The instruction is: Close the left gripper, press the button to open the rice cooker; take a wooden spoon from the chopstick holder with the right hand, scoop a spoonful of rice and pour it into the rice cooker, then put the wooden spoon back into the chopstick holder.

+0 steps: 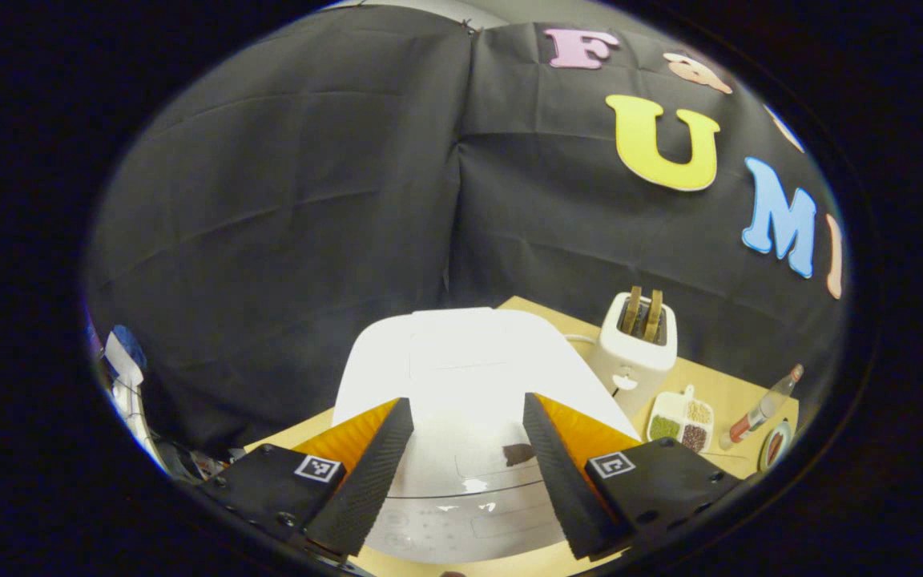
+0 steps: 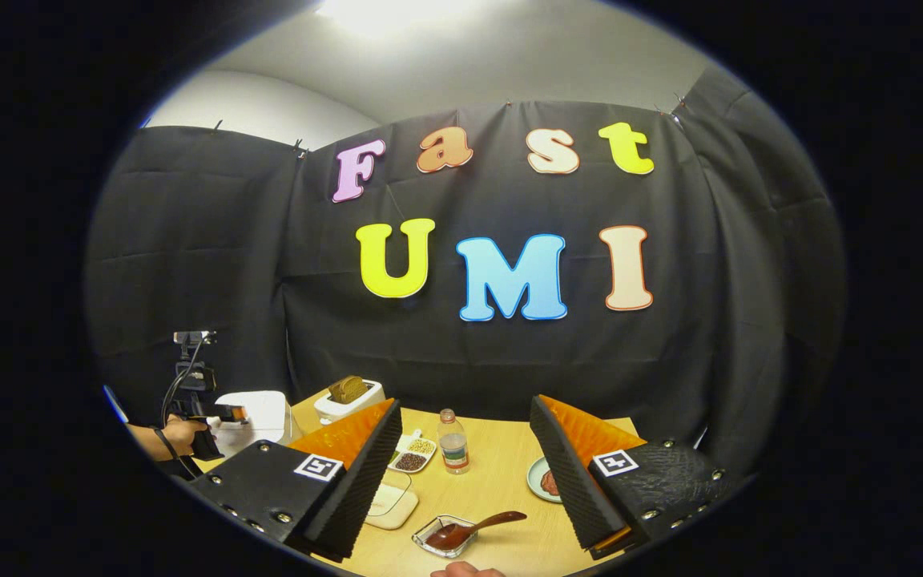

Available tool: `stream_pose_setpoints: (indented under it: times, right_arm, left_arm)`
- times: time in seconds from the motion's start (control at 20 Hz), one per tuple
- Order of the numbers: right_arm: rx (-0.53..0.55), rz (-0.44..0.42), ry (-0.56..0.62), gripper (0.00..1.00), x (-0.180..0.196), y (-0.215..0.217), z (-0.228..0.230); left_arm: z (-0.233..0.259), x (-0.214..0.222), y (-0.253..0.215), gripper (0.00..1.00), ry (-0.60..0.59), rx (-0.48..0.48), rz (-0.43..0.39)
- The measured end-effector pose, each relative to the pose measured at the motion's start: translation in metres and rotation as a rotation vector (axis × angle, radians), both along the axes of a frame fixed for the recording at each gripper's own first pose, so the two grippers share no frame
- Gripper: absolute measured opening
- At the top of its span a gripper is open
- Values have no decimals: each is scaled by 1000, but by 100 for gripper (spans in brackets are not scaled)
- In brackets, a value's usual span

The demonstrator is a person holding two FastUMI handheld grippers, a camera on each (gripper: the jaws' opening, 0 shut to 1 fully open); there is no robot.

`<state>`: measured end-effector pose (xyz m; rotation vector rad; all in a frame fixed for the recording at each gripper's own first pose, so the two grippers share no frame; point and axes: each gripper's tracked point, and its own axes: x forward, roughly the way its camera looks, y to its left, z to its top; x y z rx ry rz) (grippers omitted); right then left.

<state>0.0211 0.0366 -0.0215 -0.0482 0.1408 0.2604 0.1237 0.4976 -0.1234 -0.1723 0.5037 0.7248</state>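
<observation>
White rice cooker, lid down; button prob. hidden.

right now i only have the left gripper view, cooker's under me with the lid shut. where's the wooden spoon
Observer: The wooden spoon lies with its bowl in a small clear dish near the table's front edge, as the right gripper view shows.
Operator: is the right hand-held gripper on it
Observer: No. The right hand-held gripper is open and hangs above the table, and its fingers are clear of the spoon.
Operator: anything else close to that dish
Observer: A hand shows at the bottom edge, just in front of the dish.
</observation>
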Motion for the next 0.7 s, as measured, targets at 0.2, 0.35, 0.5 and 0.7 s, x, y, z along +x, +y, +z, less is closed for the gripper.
stream_pose_setpoints:
  times: [0.2,0.35,0.5,0.7]
  right_arm:
    - [38,31,-5,98,-10,-13,-1]
    - [65,5,-6,98,-13,-25,4]
    - [75,-64,-60,97,-26,-37,25]
    - [37,-120,-81,97,-56,-45,30]
  left_arm:
    - [58,-11,-33,96,-101,92,-74]
    - [103,-15,-65,97,-182,140,-154]
    - [150,-16,-115,97,-304,156,-240]
    - [194,-29,-195,96,-398,144,-389]
